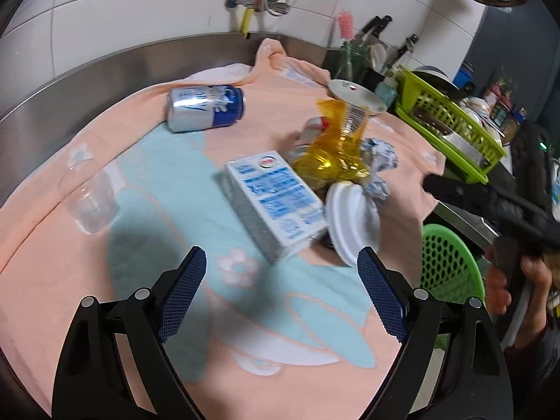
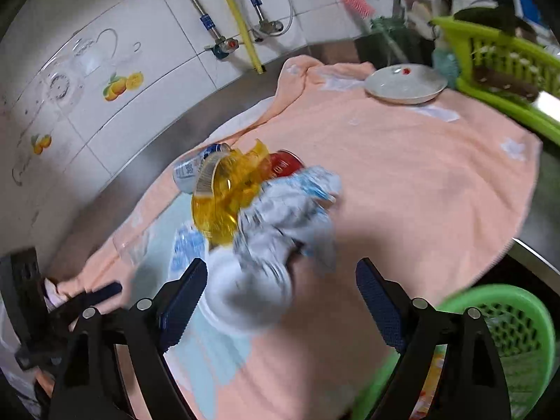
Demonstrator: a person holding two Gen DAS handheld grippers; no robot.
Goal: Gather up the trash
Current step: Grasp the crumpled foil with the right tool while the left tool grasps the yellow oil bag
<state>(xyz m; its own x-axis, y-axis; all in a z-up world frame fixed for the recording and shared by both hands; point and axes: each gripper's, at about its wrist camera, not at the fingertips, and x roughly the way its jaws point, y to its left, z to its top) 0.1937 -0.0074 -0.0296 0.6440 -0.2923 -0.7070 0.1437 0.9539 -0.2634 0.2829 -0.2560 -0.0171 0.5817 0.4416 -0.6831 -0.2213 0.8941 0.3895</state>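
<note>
Trash lies on a peach and teal towel [image 1: 105, 297]. A white and blue carton [image 1: 276, 197] lies flat in the middle. Beside it are a white lid [image 1: 353, 220], a crumpled yellow wrapper [image 1: 336, 147], crumpled white and blue paper [image 2: 290, 217] and a red can [image 2: 285, 164]. A silver and blue can [image 1: 204, 106] lies on its side further back. A clear plastic cup [image 1: 91, 197] stands at the left. My left gripper [image 1: 281, 290] is open and empty, short of the carton. My right gripper [image 2: 280, 294] is open and empty, just before the lid and paper.
A green perforated basket [image 1: 451, 269] sits below the counter edge at the right; it also shows in the right wrist view [image 2: 507, 329]. A white plate [image 2: 406, 84] and a lime dish rack [image 1: 451, 122] stand at the back right. A tiled wall with pipes is behind.
</note>
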